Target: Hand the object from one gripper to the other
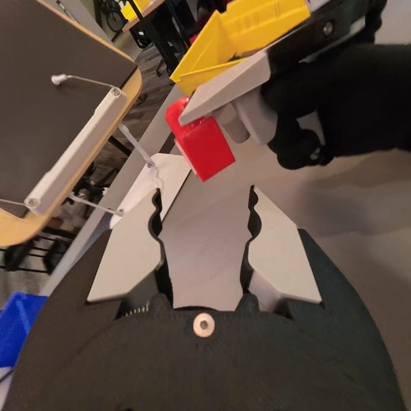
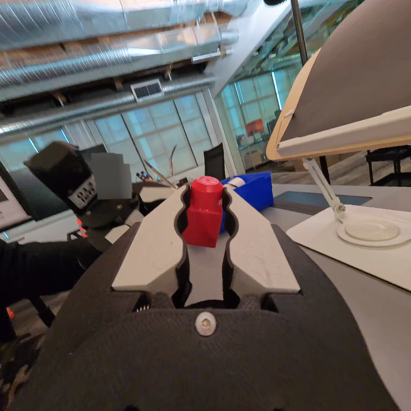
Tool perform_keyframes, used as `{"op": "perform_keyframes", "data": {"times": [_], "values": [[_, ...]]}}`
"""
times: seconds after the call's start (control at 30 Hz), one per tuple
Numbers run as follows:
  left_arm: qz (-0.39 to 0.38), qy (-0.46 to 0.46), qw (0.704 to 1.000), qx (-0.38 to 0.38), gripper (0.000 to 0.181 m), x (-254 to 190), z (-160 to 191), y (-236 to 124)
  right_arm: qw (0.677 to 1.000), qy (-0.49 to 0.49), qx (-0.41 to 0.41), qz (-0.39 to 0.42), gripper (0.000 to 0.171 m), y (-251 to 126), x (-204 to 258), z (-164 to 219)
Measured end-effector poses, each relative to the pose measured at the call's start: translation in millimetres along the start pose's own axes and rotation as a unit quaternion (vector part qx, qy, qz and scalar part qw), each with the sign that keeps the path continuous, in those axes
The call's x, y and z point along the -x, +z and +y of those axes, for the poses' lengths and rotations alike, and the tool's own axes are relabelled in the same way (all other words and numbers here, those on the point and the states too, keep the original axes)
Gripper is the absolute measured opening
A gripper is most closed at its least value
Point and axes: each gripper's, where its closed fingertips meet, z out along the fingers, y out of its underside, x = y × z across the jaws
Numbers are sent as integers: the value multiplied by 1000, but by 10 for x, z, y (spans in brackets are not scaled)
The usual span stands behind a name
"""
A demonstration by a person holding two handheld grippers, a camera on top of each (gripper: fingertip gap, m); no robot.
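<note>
A red block [image 2: 204, 213] with a round stud on top sits between the fingers of my right gripper [image 2: 205, 190], which is shut on it and holds it above the grey table [image 2: 333, 300]. In the left wrist view the red block [image 1: 201, 144] hangs from the right gripper [image 1: 195, 124], held by a black-gloved hand [image 1: 333, 106] at the upper right. My left gripper [image 1: 205, 192] is open and empty, its fingertips just below the block with a small gap to it. The block's far side is hidden by the right gripper's upper finger [image 1: 224, 95].
A yellow bin [image 1: 222, 51] stands behind the block. A blue bin [image 2: 255, 193] sits on the table and also shows at the left wrist view's lower left [image 1: 15, 329]. A white lamp base [image 2: 355, 240] and its large dark shade [image 1: 55, 89] stand at the table edge. There is about 6 cm between the tips of the two grippers.
</note>
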Motion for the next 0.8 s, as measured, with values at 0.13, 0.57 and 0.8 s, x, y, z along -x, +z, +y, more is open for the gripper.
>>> {"op": "perform_keyframes", "data": {"times": [0.13, 0.57, 0.8], "values": [[35, -125, 990, -56, 70, -130, -45, 74, 999, 15, -46, -22, 26, -30, 66, -120], [333, -460, 759, -319, 51, -215, -677, -281, 985, 37, -99, -134, 26, -40, 452, -229], [328, -466, 750, -336, 35, -177, -658, -304, 985, 37, -98, -135, 26, -31, 454, -213]]}}
